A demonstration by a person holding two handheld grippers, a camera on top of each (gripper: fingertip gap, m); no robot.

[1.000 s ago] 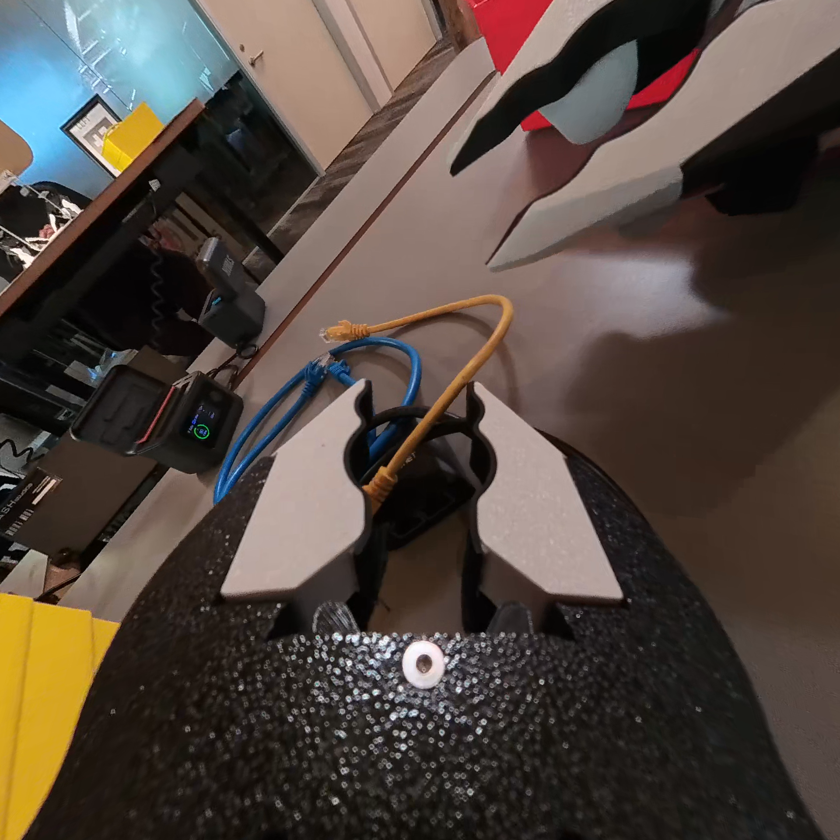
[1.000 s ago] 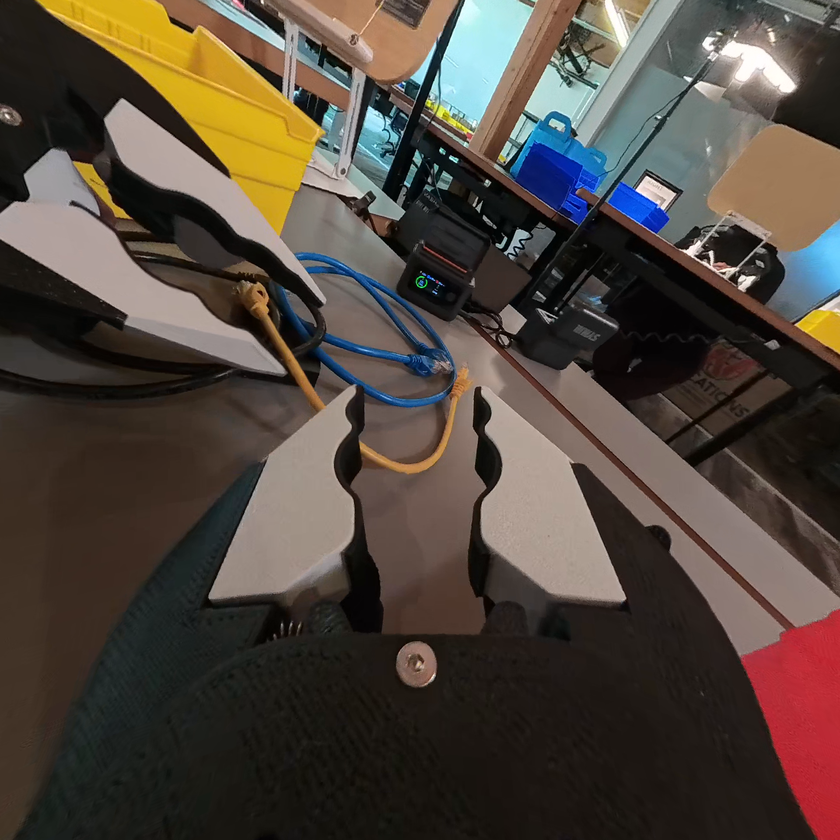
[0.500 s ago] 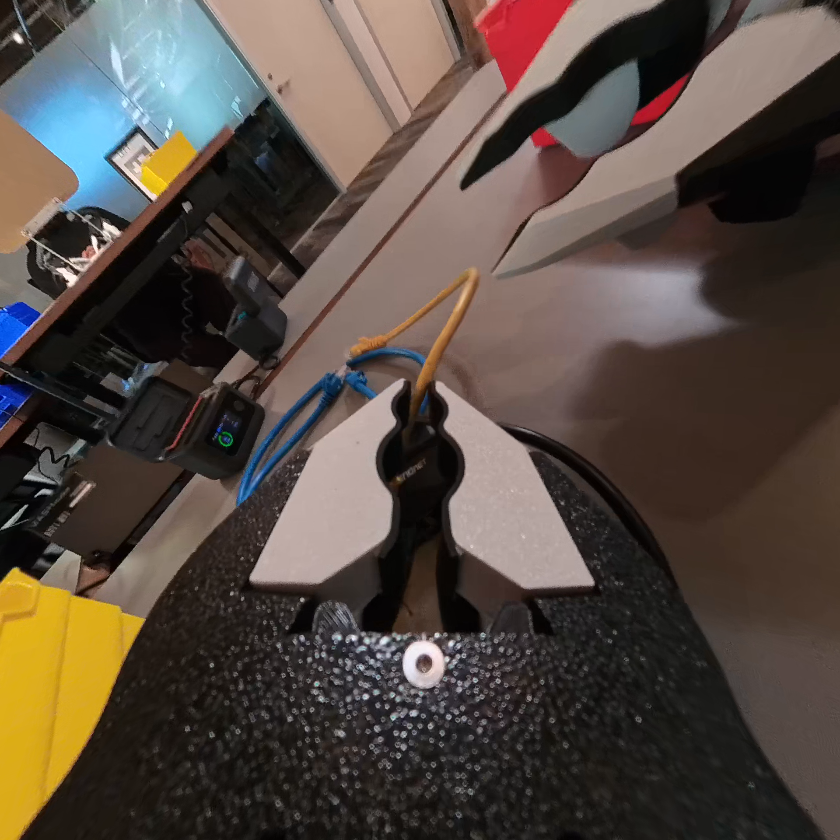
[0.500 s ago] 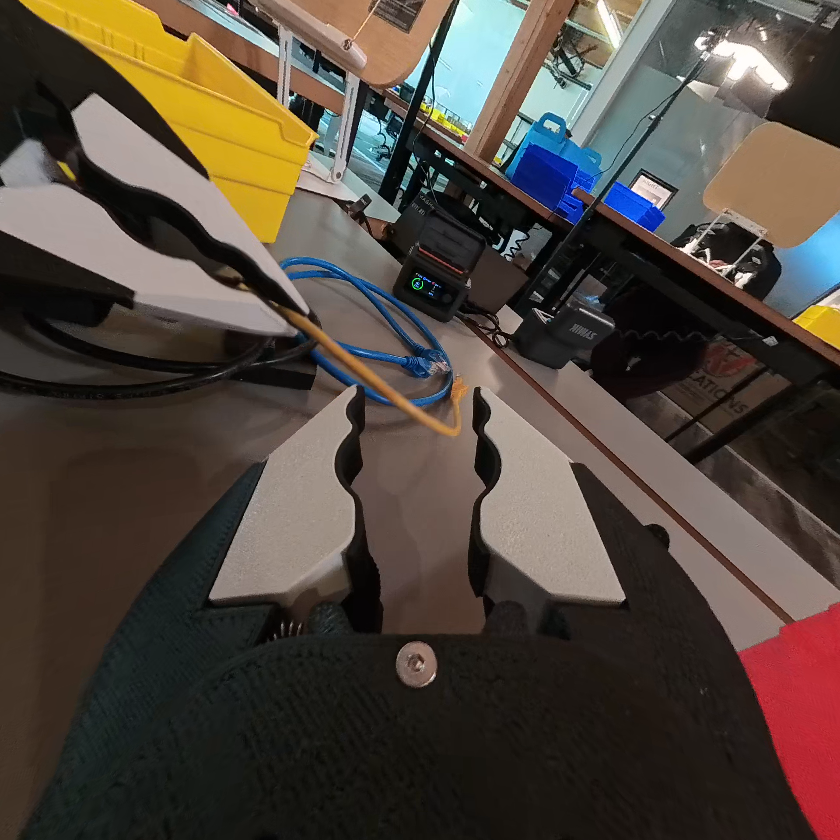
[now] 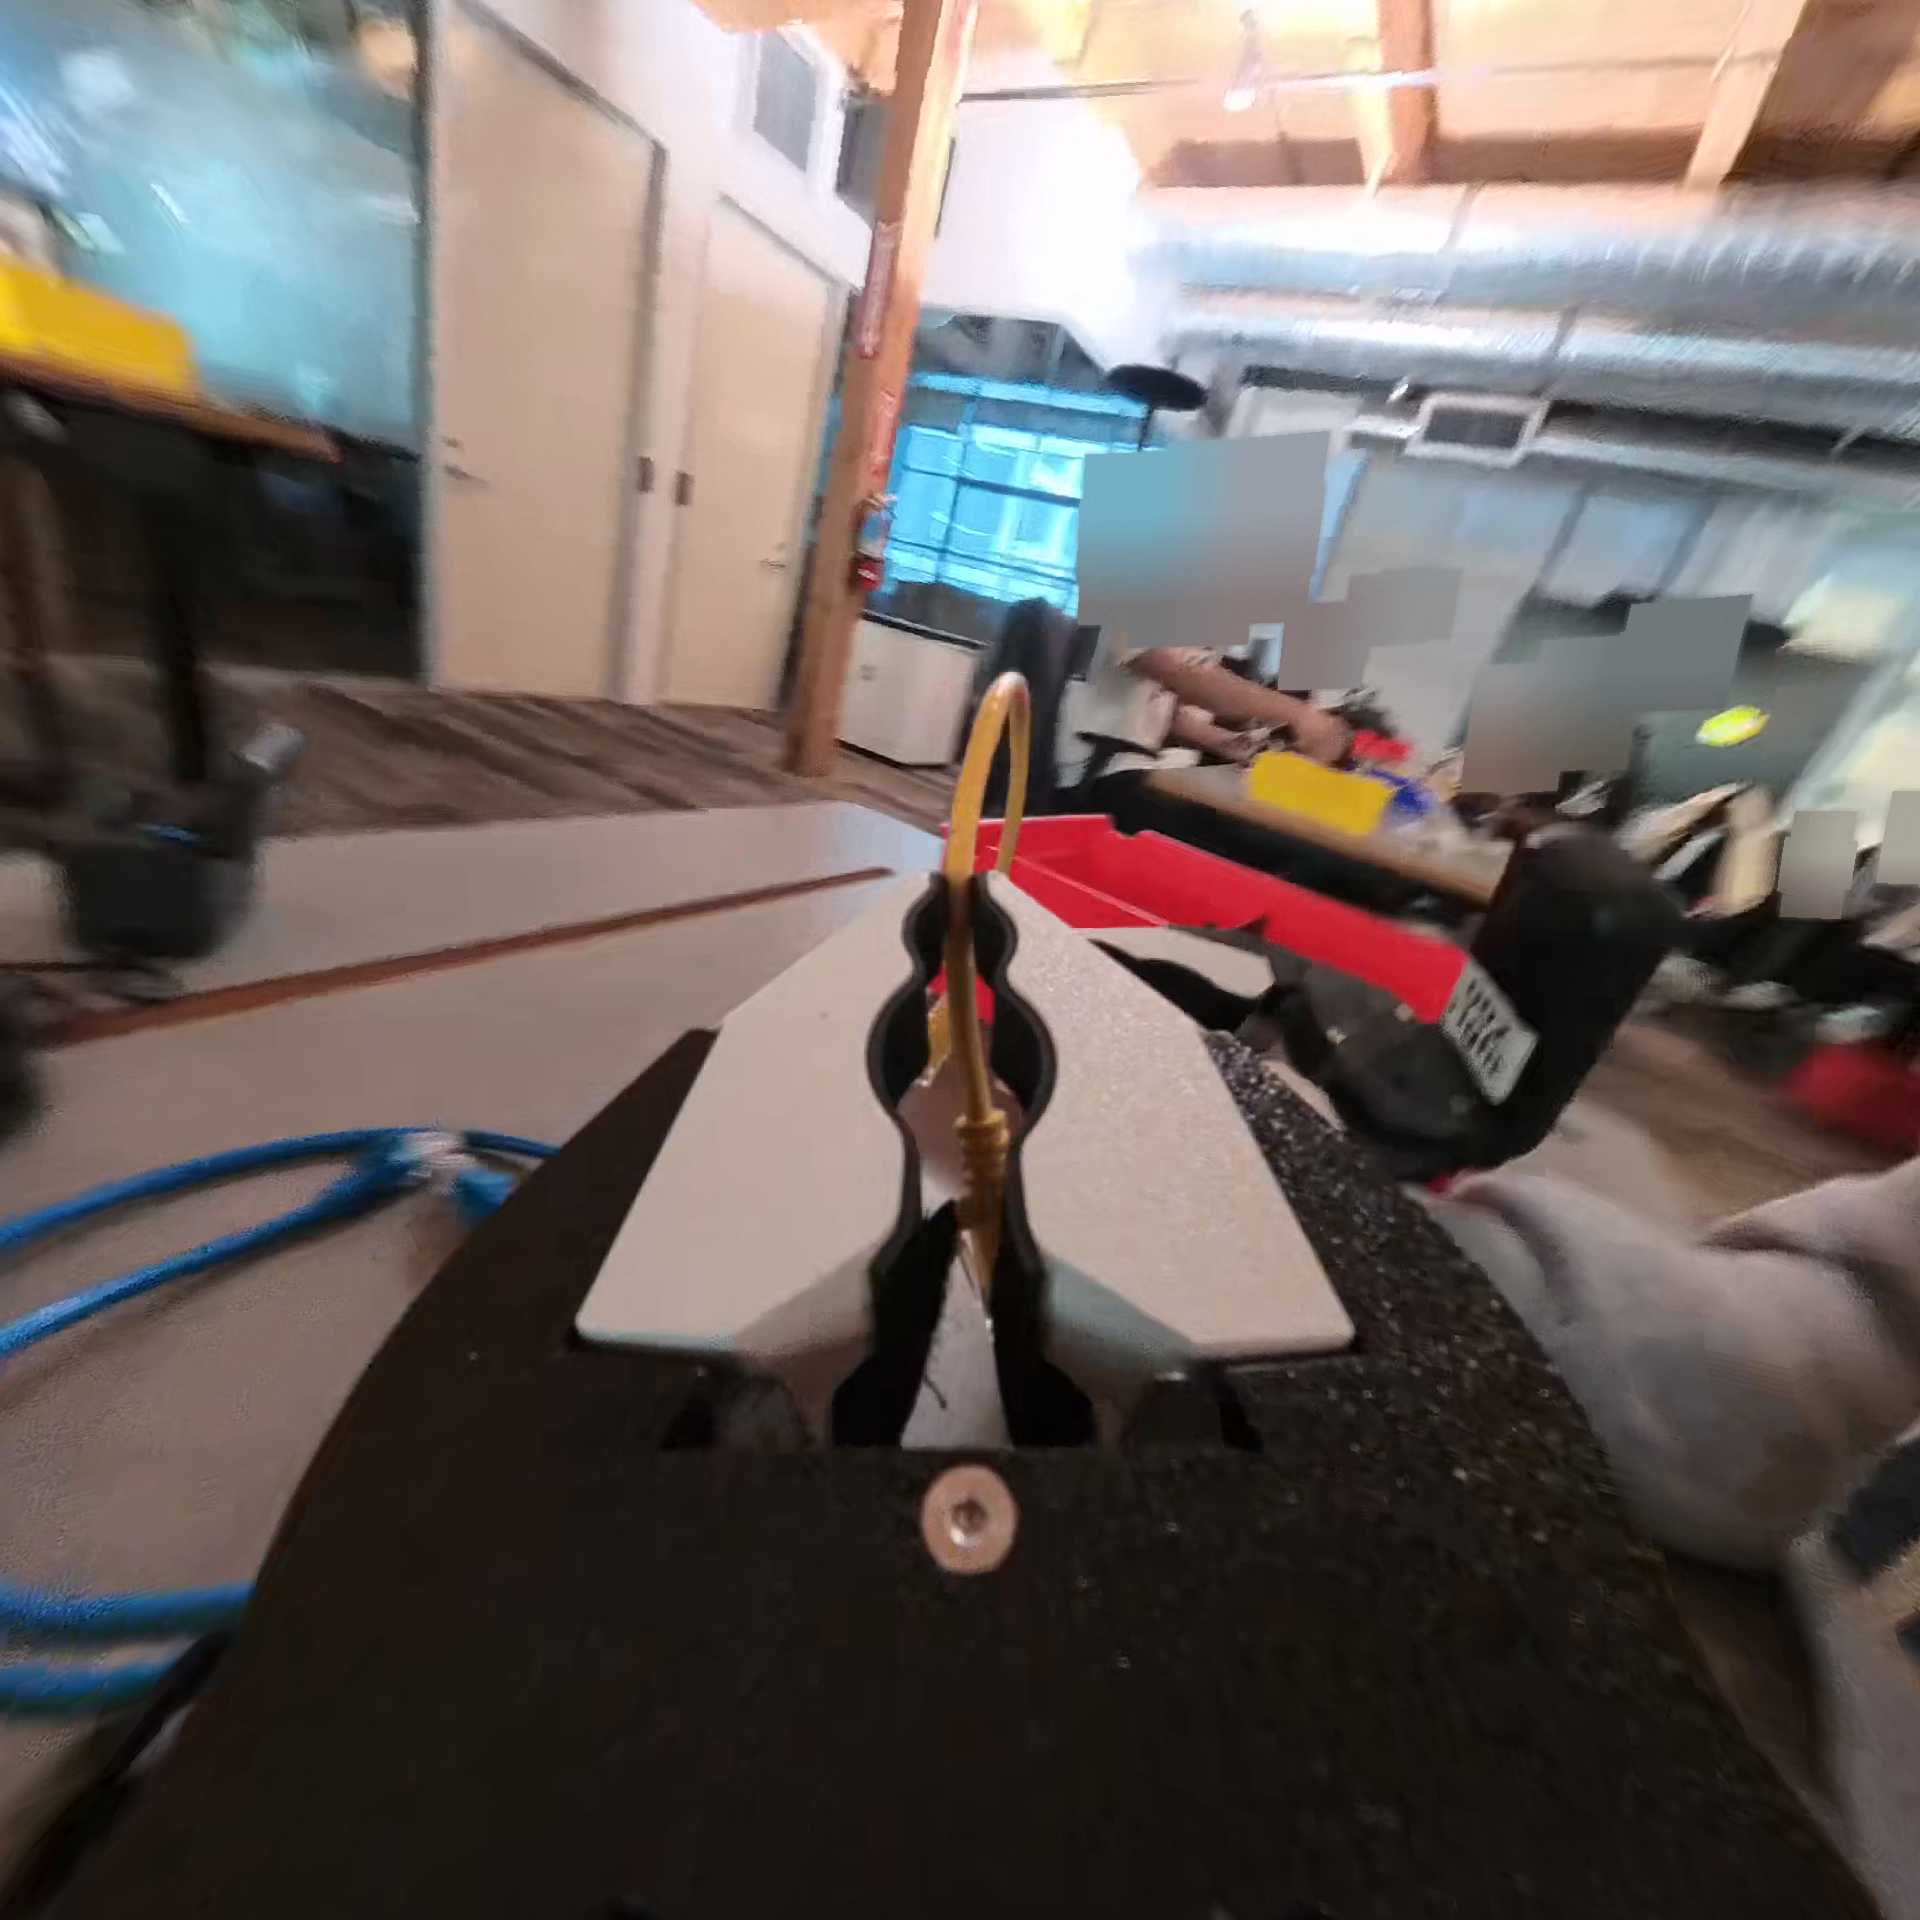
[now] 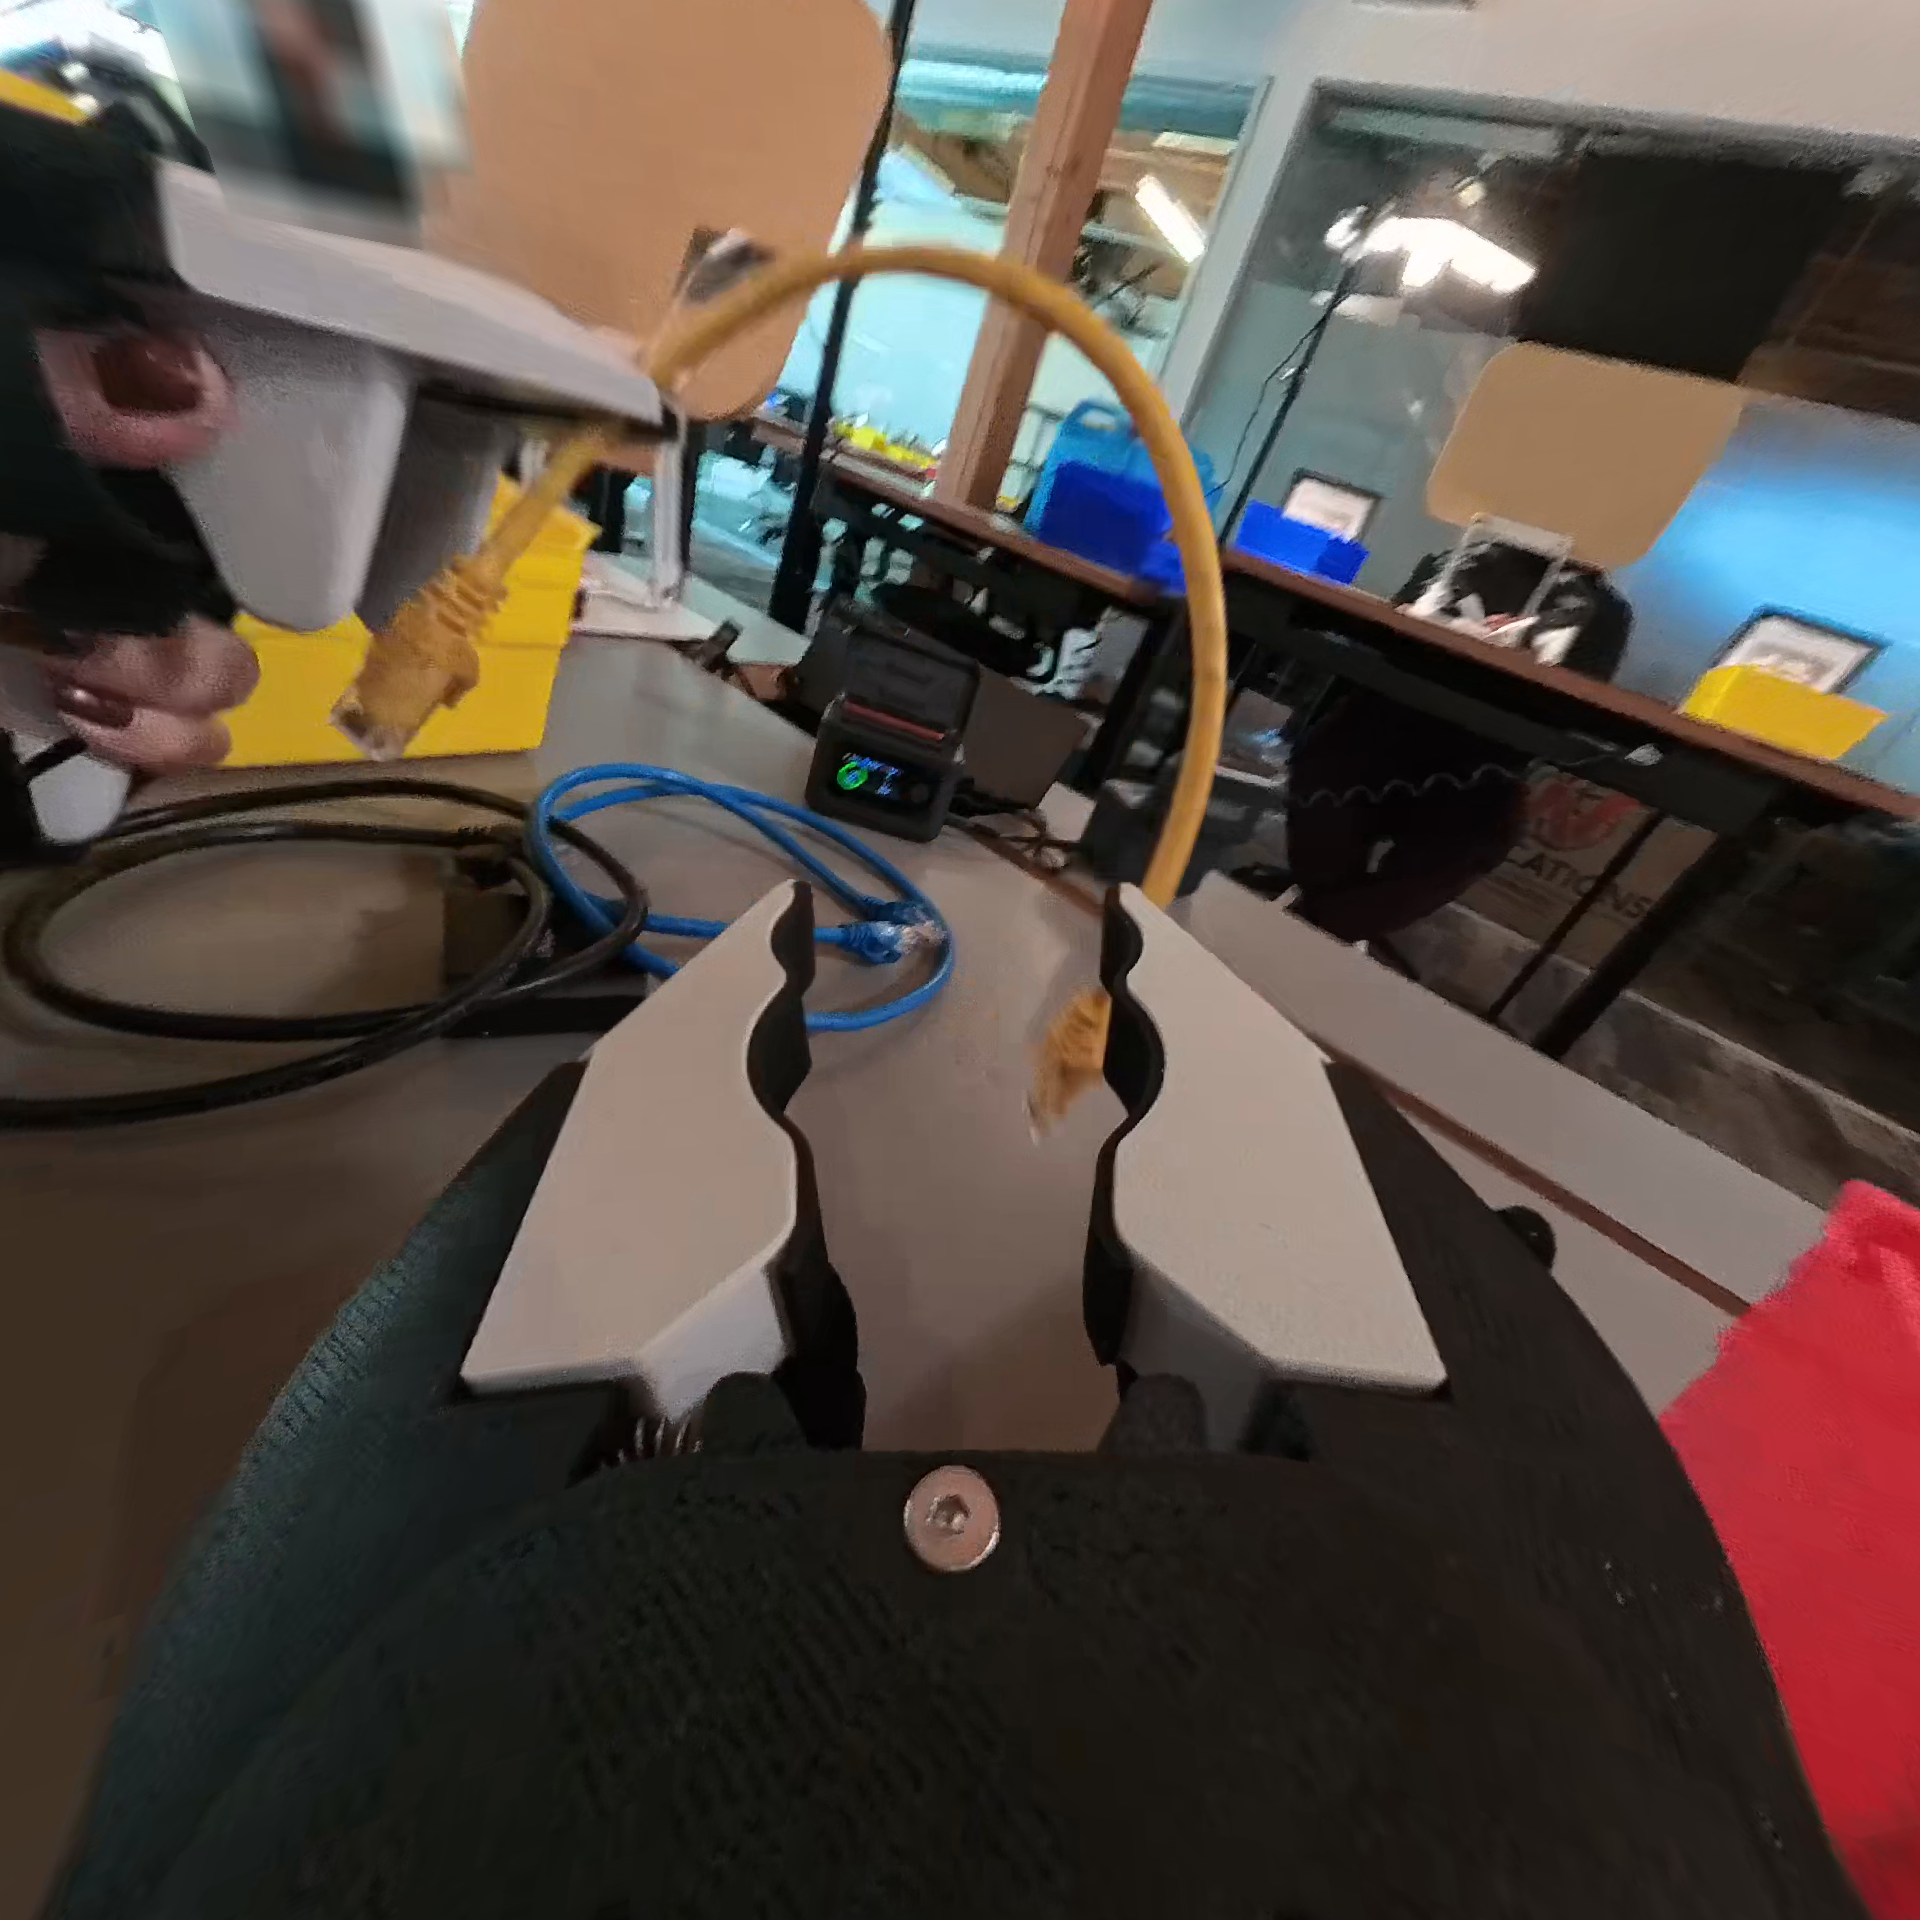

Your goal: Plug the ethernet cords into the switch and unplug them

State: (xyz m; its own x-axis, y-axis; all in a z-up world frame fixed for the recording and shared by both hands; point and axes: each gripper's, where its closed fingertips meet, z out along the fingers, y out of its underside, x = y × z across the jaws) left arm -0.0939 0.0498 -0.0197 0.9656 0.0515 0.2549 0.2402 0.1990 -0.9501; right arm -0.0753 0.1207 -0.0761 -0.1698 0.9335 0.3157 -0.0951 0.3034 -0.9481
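Left gripper (image 5: 961, 935), jaws clamped on yellow ethernet cord (image 6: 1174, 436), has lifted it off the bench (image 6: 208, 1226). Right gripper (image 6: 951, 935) jaws stay apart, empty. Switch largely hidden.

Bright indoor ceiling light, heavy motion blur across both backgrounds, wide-angle bending at the edges, nearest parts sharpest.

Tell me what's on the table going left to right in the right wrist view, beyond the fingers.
Black cable → blue ethernet cord → small black device with a lit screen → dangling end of the yellow ethernet cord → red bin.
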